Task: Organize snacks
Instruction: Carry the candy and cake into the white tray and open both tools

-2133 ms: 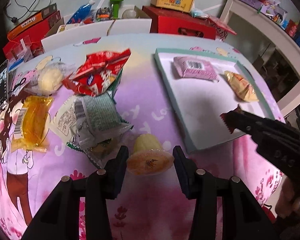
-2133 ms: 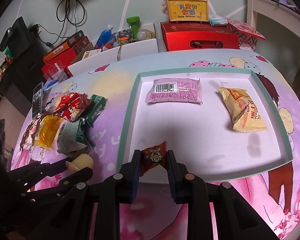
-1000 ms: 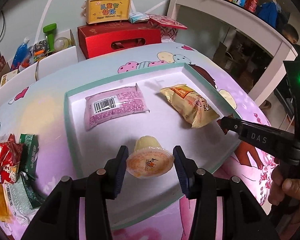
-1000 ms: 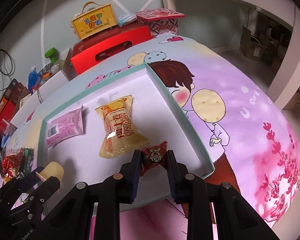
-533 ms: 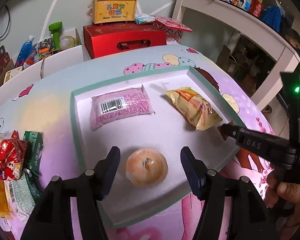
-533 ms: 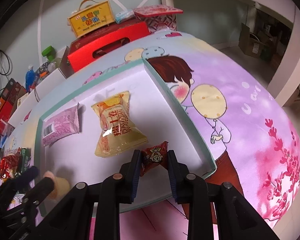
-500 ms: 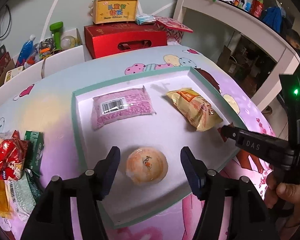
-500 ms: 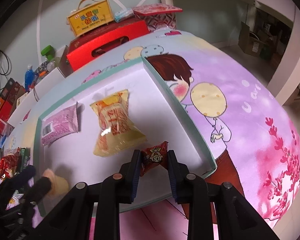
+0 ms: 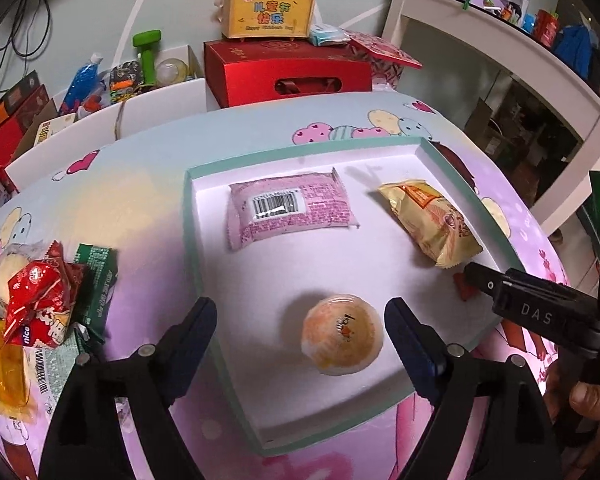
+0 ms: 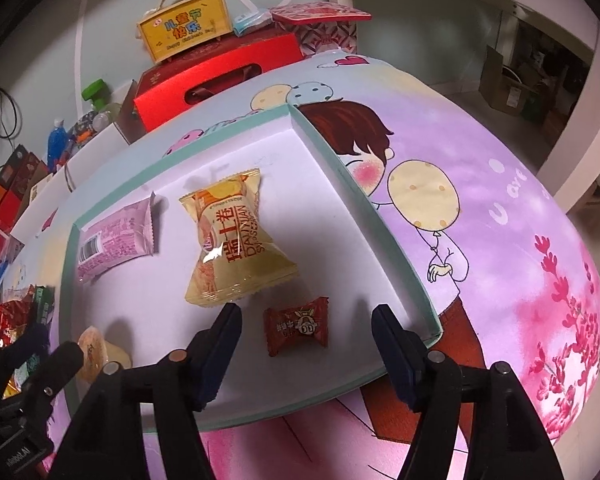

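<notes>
A white tray with a teal rim lies on the table. In it are a pink packet, a yellow packet, an orange jelly cup and a small red candy. My left gripper is open, its fingers either side of the jelly cup, which rests on the tray. My right gripper is open around the red candy, which lies on the tray.
A pile of loose snacks lies on the table left of the tray. Red and yellow gift boxes and clutter stand behind the table. A white shelf is at the right.
Both grippers carried their snacks over the tray. The left one opened and set down the jelly cup; the right one has now opened and dropped the red candy on the tray.
</notes>
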